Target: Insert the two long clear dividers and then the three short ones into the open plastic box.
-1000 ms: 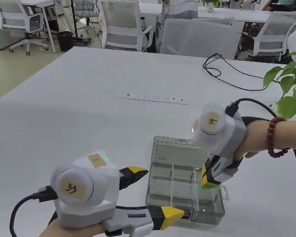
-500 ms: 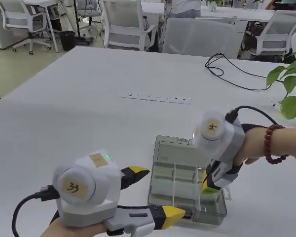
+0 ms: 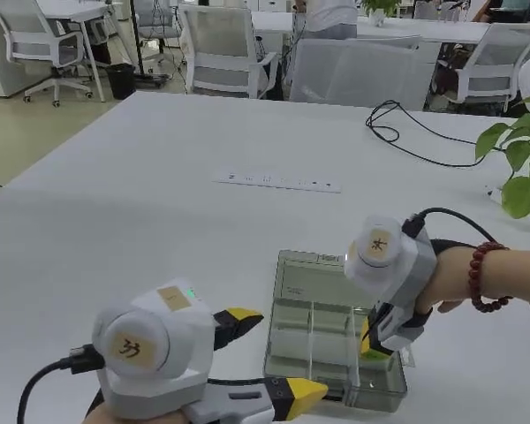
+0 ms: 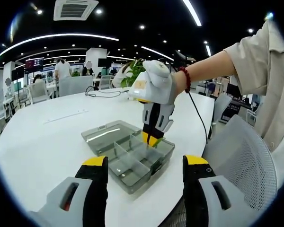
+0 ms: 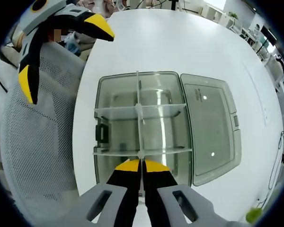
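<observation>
Clear plastic box (image 3: 279, 340) sits open on the white counter (image 3: 159, 221). The right hand-held gripper (image 5: 142, 165) pinches an upright divider (image 5: 139, 127) inside it, while the left hand-held gripper (image 4: 145, 161) gapes wide nearby.

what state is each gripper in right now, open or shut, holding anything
left gripper: open, holding nothing.
right gripper: shut on the near end of a clear divider standing in the box.

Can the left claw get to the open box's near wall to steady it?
Probably yes. The left claw hangs open just short of the plastic box with bare table between; the right claw, shut on a clear divider, works the far side.
</observation>
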